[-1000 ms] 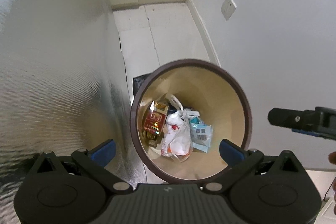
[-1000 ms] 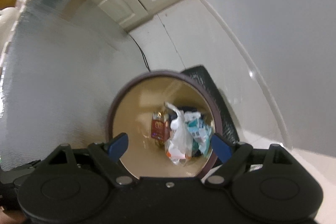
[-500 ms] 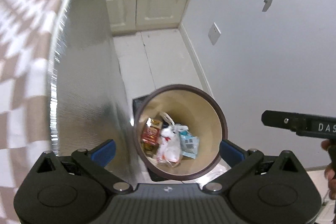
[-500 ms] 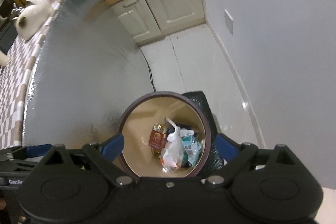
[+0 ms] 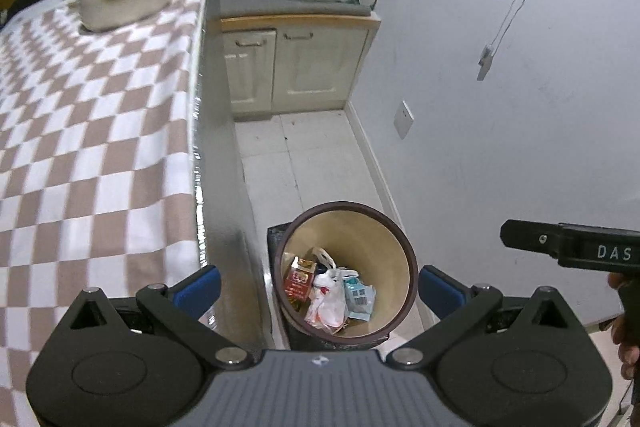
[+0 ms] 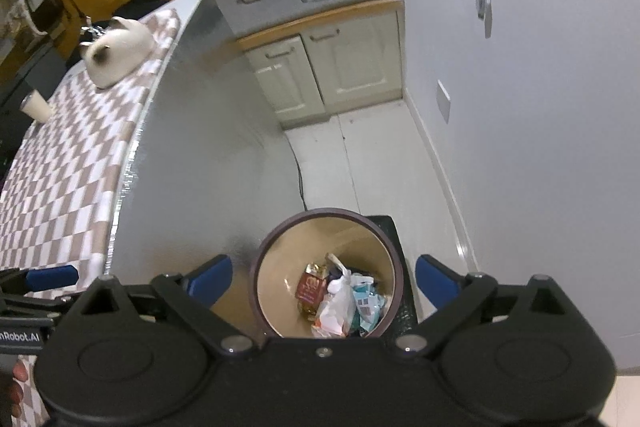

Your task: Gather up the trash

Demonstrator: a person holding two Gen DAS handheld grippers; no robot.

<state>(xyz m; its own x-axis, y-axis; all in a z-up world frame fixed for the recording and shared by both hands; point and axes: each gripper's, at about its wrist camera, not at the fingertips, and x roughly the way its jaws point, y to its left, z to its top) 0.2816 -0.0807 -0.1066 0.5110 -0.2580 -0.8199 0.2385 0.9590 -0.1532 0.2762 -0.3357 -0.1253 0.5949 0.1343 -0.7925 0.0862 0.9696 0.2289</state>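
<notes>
Floor gap (image 5: 304, 163) beside bin rim (image 5: 404, 247)

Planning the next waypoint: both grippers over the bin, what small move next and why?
Probably swing both toward the checkered tabletop. The left gripper and right gripper, its jaws opening, are empty, and a red packet and white plastic bag already lie in the round brown-rimmed bin.
</notes>
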